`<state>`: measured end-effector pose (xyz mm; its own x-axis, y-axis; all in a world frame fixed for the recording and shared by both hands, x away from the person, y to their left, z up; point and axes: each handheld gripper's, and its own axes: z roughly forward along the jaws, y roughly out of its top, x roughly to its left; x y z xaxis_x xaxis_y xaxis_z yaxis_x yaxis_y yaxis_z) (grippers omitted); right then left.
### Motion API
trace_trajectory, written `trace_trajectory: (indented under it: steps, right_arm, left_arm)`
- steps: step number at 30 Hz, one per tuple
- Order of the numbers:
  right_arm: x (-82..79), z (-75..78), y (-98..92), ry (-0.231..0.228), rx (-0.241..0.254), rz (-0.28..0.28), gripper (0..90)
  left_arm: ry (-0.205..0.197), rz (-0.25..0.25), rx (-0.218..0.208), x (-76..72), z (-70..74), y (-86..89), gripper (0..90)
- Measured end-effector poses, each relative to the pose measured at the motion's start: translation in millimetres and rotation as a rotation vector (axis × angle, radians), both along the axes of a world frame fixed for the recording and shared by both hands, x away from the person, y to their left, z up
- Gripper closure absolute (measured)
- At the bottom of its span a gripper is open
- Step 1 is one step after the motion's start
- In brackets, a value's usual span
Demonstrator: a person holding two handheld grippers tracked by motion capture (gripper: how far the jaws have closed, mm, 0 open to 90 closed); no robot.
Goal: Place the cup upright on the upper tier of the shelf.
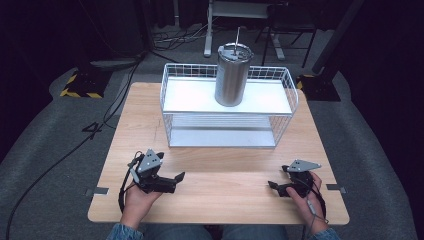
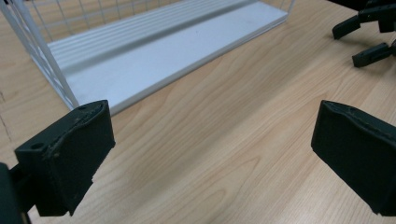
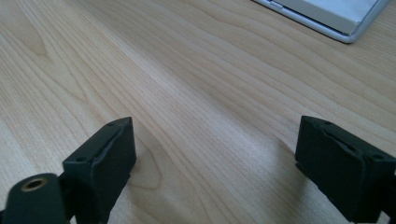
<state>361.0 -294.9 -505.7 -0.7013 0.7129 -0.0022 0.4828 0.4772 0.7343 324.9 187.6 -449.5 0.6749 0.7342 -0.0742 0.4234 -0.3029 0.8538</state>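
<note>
Down at the near edge of the table (image 1: pixel 215 192), both hands of the person come in from the bottom of the high view, each one holding a gripper low over the wood. The left hand (image 1: pixel 140 196) is on the near left part of the table, palm turned up under the tool, and the left gripper (image 1: pixel 176 178) points to the right, toward the middle. The right hand (image 1: pixel 306 196) is on the near right part, and the right gripper (image 1: pixel 272 186) points to the left, so the two tools face each other and are well apart.

In the left gripper view the jaws stand wide open, one at each side of the picture, with bare wood between them; they hold nothing. The right gripper (image 2: pixel 369 35) shows far off at the upper right of that view. In the right gripper view the jaws are also wide apart over bare wood and hold nothing. Whether the jaws touch the table I cannot tell.

Beyond the hands, on the far half of the table, stands a white wire rack (image 1: pixel 227 135) with two shelves. A steel tumbler (image 1: pixel 232 75) with a straw stands upright on the upper shelf, near its middle. The lower shelf (image 2: pixel 163 51) lies just ahead of the left gripper.
</note>
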Motion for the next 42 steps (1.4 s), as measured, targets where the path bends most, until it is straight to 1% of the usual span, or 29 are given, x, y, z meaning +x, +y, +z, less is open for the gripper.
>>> trace_trajectory:
  steps: [4, 8, 9, 10, 12, 13, 14, 17, 19, 21, 22, 24, 25, 27, 29, 31, 34, 35, 37, 40, 42]
  right_arm:
    - [0.0, 0.0, 0.0, 0.0, 0.0, 0.0, 12.6]
    - [0.0, 0.0, 0.0, 0.0, 0.0, 0.0, 12.6]
    - [0.0, 0.0, 0.0, 0.0, 0.0, 0.0, 12.6]
    - [0.0, 0.0, 0.0, 0.0, 0.0, 0.0, 12.6]
    - [0.0, 0.0, 0.0, 0.0, 0.0, 0.0, 12.6]
    - [0.0, 0.0, 0.0, 0.0, 0.0, 0.0, 12.6]
    - [0.0, 0.0, 0.0, 0.0, 0.0, 0.0, 12.6]
    - [0.0, 0.0, 0.0, 0.0, 0.0, 0.0, 12.6]
    - [0.0, 0.0, 0.0, 0.0, 0.0, 0.0, 12.6]
    - [0.0, 0.0, 0.0, 0.0, 0.0, 0.0, 12.6]
    - [0.0, 0.0, 0.0, 0.0, 0.0, 0.0, 12.6]
    - [0.0, 0.0, 0.0, 0.0, 0.0, 0.0, 12.6]
    - [0.0, 0.0, 0.0, 0.0, 0.0, 0.0, 12.6]
    - [0.0, 0.0, 0.0, 0.0, 0.0, 0.0, 12.6]
    - [0.0, 0.0, 0.0, 0.0, 0.0, 0.0, 12.6]
    - [0.0, 0.0, 0.0, 0.0, 0.0, 0.0, 12.6]
    - [0.0, 0.0, 0.0, 0.0, 0.0, 0.0, 12.6]
    - [0.0, 0.0, 0.0, 0.0, 0.0, 0.0, 12.6]
    - [0.0, 0.0, 0.0, 0.0, 0.0, 0.0, 12.6]
    - [-0.1, 0.0, 0.0, 0.0, 0.0, 0.0, 12.6]
    - [0.0, 0.0, 0.0, 0.0, 0.0, 0.0, 12.6]
  left_arm:
    - [0.024, 0.007, -0.001, -0.8, -11.6, 0.7, 0.1]
    - [0.049, 0.009, 0.024, 0.5, -22.2, 0.6, 0.1]
    - [0.05, 0.007, 0.037, 1.2, -24.2, 0.7, 0.1]
    - [0.06, 0.009, 0.038, 1.2, -26.6, -0.1, 0.2]
    - [0.066, 0.008, 0.06, 1.9, -30.8, -1.3, 0.2]
    - [0.074, 0.01, 0.058, 1.7, -33.3, -2.2, 0.2]
    - [0.079, 0.006, 0.067, 2.0, -35.9, -2.3, 0.2]
    - [0.105, 0.014, 0.072, 1.3, -41.5, -3.3, 0.3]
    - [0.113, 0.016, 0.103, 1.5, -43.8, -4.2, 0.3]
    - [0.111, 0.016, 0.116, 1.2, -46.0, -4.7, 0.4]
    - [0.121, 0.014, 0.115, 1.2, -47.6, -5.1, 0.4]
    - [0.128, 0.014, 0.132, 1.4, -50.1, -5.4, 0.4]
    - [0.137, 0.016, 0.131, 1.2, -51.6, -6.0, 0.4]
    - [0.14, 0.019, 0.142, 1.4, -53.2, -6.6, 0.4]
    - [0.145, 0.012, 0.149, 1.3, -53.6, -7.5, 0.4]
    - [0.16, 0.001, 0.163, 1.7, -54.5, -8.7, 0.5]
    - [0.188, -0.008, 0.202, 3.1, -55.6, -11.8, 1.2]
    - [0.195, -0.005, 0.208, 3.4, -56.5, -13.5, 1.5]
    - [0.181, -0.005, 0.244, 3.2, -56.3, -15.7, 1.4]
    - [0.182, -0.004, 0.245, 3.0, -56.5, -16.5, 1.1]
    - [0.185, 0.006, 0.245, 2.3, -56.5, -17.4, 1.0]
